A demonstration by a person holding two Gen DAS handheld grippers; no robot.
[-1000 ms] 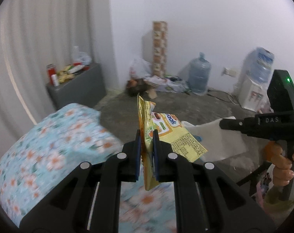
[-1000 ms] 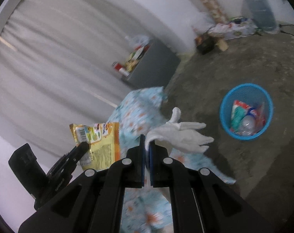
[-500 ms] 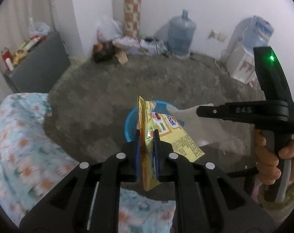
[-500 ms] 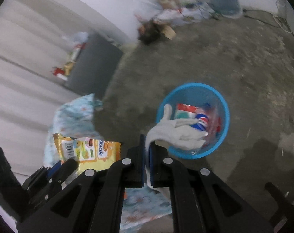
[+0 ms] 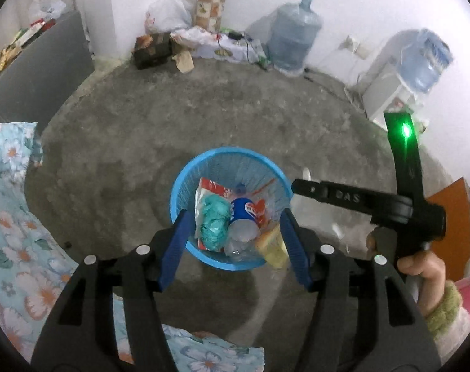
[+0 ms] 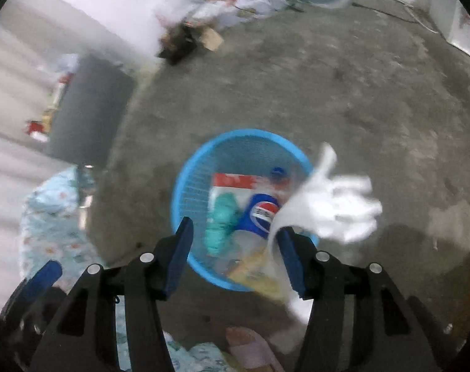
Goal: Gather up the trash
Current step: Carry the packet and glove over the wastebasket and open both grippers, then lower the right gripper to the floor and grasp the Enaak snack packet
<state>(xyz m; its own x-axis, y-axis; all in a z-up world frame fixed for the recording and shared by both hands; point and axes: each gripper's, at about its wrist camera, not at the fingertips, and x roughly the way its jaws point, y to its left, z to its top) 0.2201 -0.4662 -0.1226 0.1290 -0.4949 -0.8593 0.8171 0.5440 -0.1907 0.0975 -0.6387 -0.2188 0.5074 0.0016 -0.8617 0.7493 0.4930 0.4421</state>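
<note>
L gripper (image 5: pixel 235 241): fingers spread wide, nothing between – over the blue basket (image 5: pixel 185 186).
R gripper (image 6: pixel 235 248): fingers apart; white glove (image 6: pixel 331 207) blurred, touching R finger, at basket's right rim.
Yellow wrapper (image 5: pixel 272 248): at basket's near rim.
Basket: on concrete floor (image 5: pixel 204 114), w/ Pepsi bottle (image 5: pixel 242 220), teal wad (image 5: pixel 213 221).

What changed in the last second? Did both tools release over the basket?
Both opened. The left tool let go of the yellow snack wrapper, now at the near rim of the blue basket. The right tool has spread too; the white glove is blurred, draped at its right finger, not yet inside. Basket, Pepsi bottle and floor are unchanged.
</note>
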